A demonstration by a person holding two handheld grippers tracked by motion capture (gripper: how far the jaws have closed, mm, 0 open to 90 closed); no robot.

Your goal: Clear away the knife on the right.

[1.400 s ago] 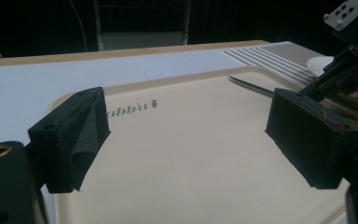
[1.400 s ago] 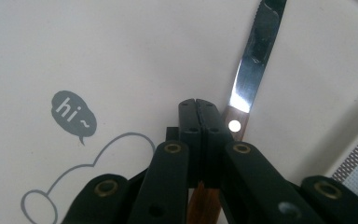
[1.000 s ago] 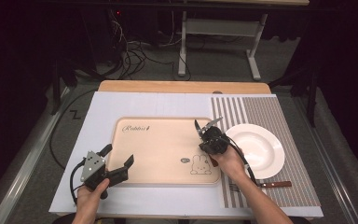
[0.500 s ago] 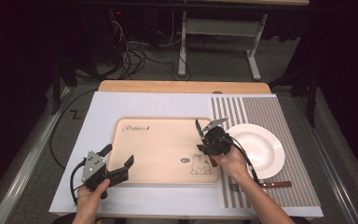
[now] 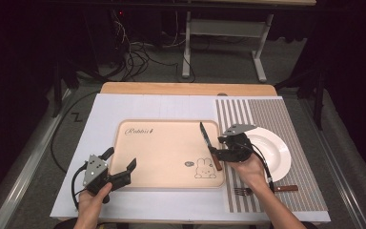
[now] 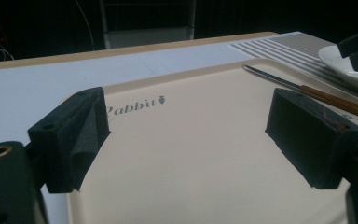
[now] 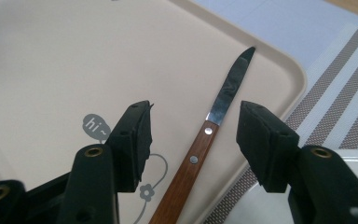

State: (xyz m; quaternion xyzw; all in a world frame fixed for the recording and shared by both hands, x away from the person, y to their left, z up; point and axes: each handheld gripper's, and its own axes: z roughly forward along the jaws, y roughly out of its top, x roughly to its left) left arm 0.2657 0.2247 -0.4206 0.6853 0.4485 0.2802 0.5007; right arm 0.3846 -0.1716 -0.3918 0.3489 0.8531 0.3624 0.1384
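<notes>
A wooden-handled knife (image 5: 208,143) (image 7: 214,121) lies flat along the right side of the beige rabbit tray (image 5: 162,152), its blade pointing to the far edge. My right gripper (image 5: 219,149) (image 7: 193,135) hovers just above the handle. Its jaws have just been opening, and the knife lies below and between them, untouched by the pads. My left gripper (image 5: 121,160) (image 6: 186,135) rests open at the tray's near left corner with nothing between its fingers. From the left gripper view the knife (image 6: 307,91) is seen far across the tray (image 6: 191,177).
A white plate (image 5: 276,148) (image 6: 349,60) sits on the striped placemat (image 5: 286,119) right of the tray. A fork (image 5: 240,191) with a brown handle lies on the mat near the front edge. A white sheet covers the table under both.
The right gripper's jaws have opened and let go of the knife, which now lies on the tray. That hand has drawn back and up a little toward the plate. The left gripper stayed put.
</notes>
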